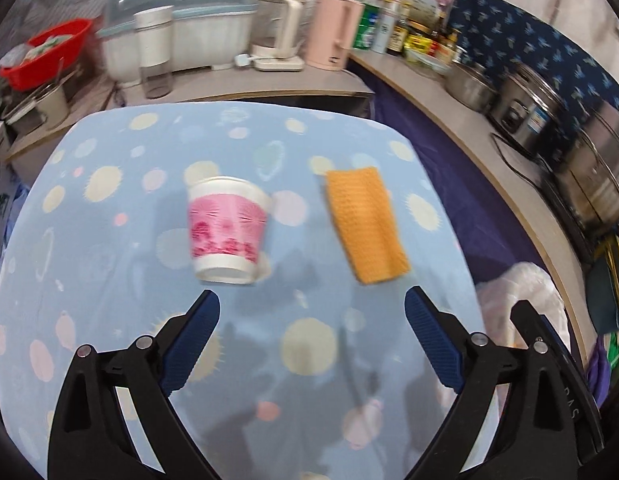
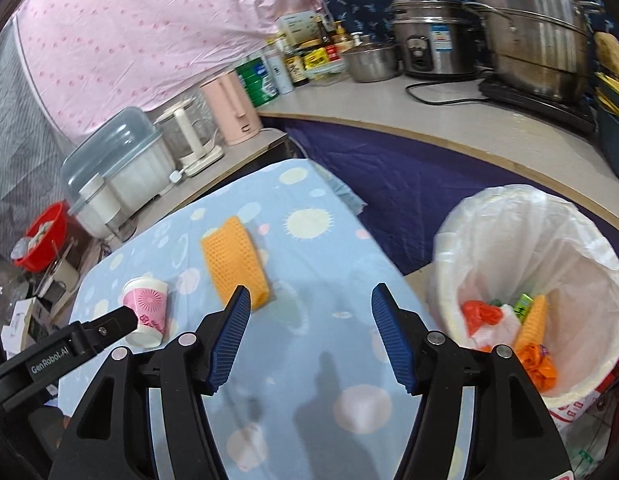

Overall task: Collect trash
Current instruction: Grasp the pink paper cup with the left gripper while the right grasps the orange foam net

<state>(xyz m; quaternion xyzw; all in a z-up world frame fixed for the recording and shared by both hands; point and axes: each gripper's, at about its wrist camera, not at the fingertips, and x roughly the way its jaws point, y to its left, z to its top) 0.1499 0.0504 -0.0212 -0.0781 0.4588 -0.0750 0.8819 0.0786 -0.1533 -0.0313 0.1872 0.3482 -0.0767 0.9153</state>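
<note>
A pink and white paper cup stands upside down on the blue spotted tablecloth. An orange waffle cloth lies to its right. My left gripper is open just short of the cup, nothing between its blue pads. In the right wrist view the cup is at the left with the left gripper's finger in front of it, and the orange cloth lies past my open, empty right gripper. A white-lined trash bin holding orange and green scraps stands at the right.
A counter behind the table carries a dish box, kettles, bottles and steel pots. A red basin sits at the far left. A dark blue cloth hangs below the counter edge, between table and bin.
</note>
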